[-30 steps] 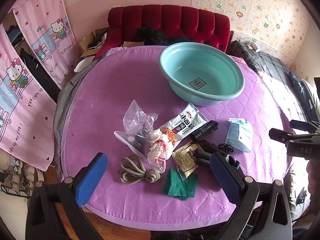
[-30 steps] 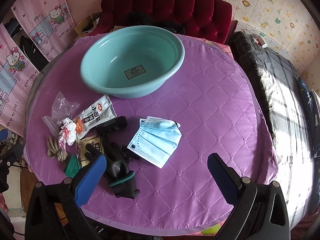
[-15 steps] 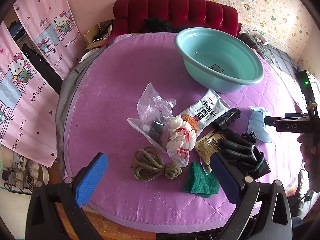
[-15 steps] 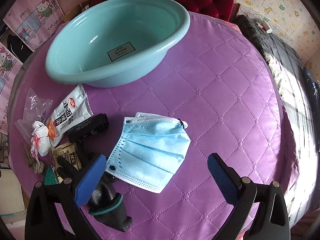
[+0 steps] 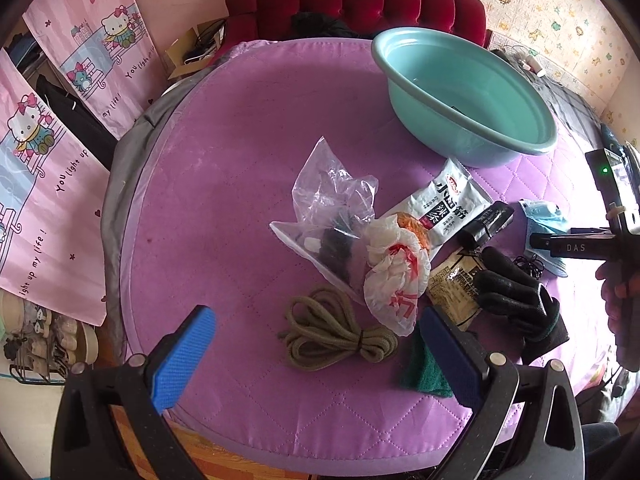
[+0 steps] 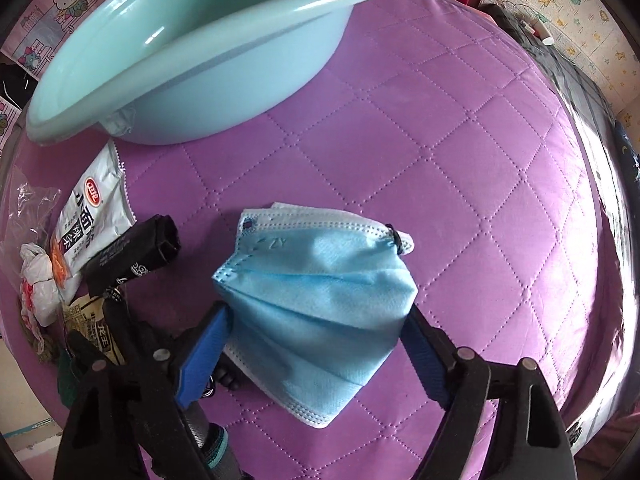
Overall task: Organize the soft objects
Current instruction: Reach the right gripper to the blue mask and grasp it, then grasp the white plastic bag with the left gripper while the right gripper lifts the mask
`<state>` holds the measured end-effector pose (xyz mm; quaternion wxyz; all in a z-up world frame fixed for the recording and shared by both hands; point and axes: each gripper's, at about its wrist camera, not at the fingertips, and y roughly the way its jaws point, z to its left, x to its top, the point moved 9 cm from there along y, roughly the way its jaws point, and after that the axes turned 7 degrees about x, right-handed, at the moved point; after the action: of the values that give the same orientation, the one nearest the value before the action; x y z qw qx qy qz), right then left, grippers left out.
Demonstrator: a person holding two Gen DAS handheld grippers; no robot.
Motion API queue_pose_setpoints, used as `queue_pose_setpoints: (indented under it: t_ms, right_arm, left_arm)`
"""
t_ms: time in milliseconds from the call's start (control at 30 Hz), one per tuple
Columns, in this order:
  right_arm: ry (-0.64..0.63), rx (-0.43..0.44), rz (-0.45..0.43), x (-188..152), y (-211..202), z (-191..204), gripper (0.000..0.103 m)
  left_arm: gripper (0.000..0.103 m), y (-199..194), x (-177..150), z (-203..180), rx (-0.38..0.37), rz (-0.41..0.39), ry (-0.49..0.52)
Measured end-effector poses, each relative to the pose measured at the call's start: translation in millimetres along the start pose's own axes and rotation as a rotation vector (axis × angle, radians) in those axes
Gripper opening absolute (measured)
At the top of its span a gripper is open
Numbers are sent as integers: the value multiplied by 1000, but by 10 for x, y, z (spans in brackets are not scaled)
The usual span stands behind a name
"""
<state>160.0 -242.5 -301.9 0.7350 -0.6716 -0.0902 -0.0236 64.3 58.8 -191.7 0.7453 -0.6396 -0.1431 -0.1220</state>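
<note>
A blue face mask [image 6: 320, 304] lies on the purple quilted table [image 6: 460, 160]. My right gripper [image 6: 316, 344] is open, low over the mask, with one finger on each side of it. The teal basin [image 6: 192, 40] stands behind it. My left gripper [image 5: 316, 356] is open and empty above a coiled olive rope [image 5: 336, 332]. Beside the rope lie a green cloth [image 5: 422, 368], a white crumpled bag [image 5: 396, 276], a clear plastic bag [image 5: 332, 216] and a black glove [image 5: 520, 300]. The mask also shows in the left wrist view [image 5: 542, 216].
A white snack packet [image 5: 448, 204], a brown packet [image 5: 456, 284] and a black tube [image 5: 486, 224] lie among the soft things. A red sofa [image 5: 352, 4] stands behind the table. Pink curtains [image 5: 60, 120] hang at the left.
My right gripper has come down and forward onto the mask, its fingers now straddling it. My left gripper has moved closer over the rope and bags.
</note>
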Motion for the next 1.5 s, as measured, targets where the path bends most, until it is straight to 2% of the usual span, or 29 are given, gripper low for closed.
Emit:
queue_pose_setpoints:
  t_ms: [67,133,167,200,233,333,567,867,1033,1233,1300,1367,1467,1500]
  right_arm:
    - [2,-16,8,-2,56,13,69]
    - [-9,-31,-11,5,43,50,49]
    - [-14,-30,-19,16,36,65,43]
    - [-16,-29,-23,22,28,73,29]
    - [-13,-20,-25,33,19,72,21]
    - [11,21,-33,38,-9,90,10]
    - [35,29,-57,46,-246,24,7]
    - [73,59,-73,-12,-642,-32,7]
    - [72,56,-78,-121,-800,5,7]
    - [77,61,-93,-160,-919,15,7]
    - [79,69,-101,-170,-966,21,7]
    - [64,52,-114,-193,-1014,-6,7]
    - [47,43,-126,-248,-1093,-16,7]
    - [47,45,-126,-256,-1112,-13,7]
  left_arm:
    - [103,49,8,19,3,7,4]
    - [103,99,12,36,6,14,8]
    - [103,125,9,49,7,19,9]
    - [103,155,6,59,8,24,11]
    - [103,187,6,68,9,30,12]
    - [103,266,13,78,5,42,17]
    - [103,378,88,-60,-31,41,62]
    - [103,480,157,-529,-91,24,180]
    - [97,526,162,-746,-98,28,232]
    - [75,616,155,-941,-84,50,264]
    - [65,644,148,-994,-87,62,272]
    - [45,705,136,-1059,-82,67,279]
    - [32,735,98,-1053,-92,78,270]
    - [31,722,92,-1042,-97,74,262]
